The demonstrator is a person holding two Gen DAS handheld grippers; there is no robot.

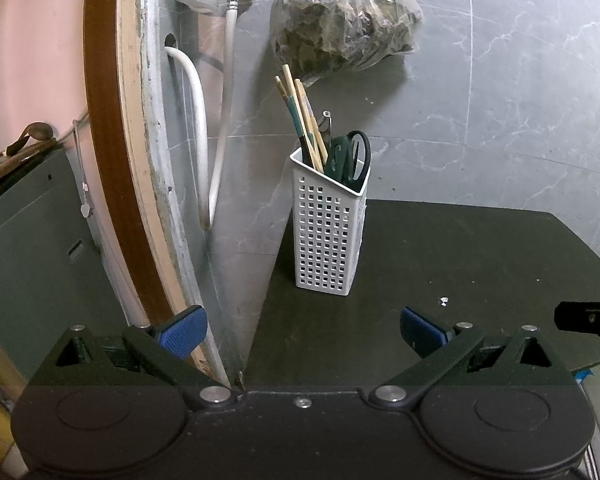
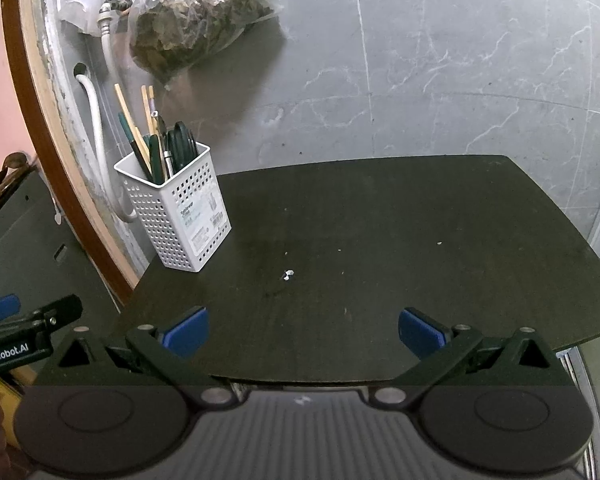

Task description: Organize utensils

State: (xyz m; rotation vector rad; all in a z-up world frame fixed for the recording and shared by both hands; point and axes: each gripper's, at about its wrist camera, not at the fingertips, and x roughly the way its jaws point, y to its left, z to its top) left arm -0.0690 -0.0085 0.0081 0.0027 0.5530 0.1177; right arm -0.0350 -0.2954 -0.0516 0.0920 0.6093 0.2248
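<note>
A white perforated holder (image 1: 329, 232) stands upright at the far left corner of the dark table (image 1: 460, 264). It holds several chopsticks (image 1: 300, 120), black-handled scissors (image 1: 350, 156) and a metal utensil. The holder also shows in the right wrist view (image 2: 180, 216), with chopsticks (image 2: 134, 132) and scissors (image 2: 182, 142) sticking out. My left gripper (image 1: 304, 332) is open and empty, at the table's left front edge, short of the holder. My right gripper (image 2: 303, 330) is open and empty above the table's front edge. The left gripper's body shows in the right wrist view (image 2: 24, 332).
A clear bag of dark stuff (image 1: 340, 20) hangs on the grey tiled wall behind the holder. White hoses (image 1: 196, 128) and a tap run down the wall at left, beside a wooden frame (image 1: 112, 160). A white scrap (image 2: 288, 275) lies mid-table.
</note>
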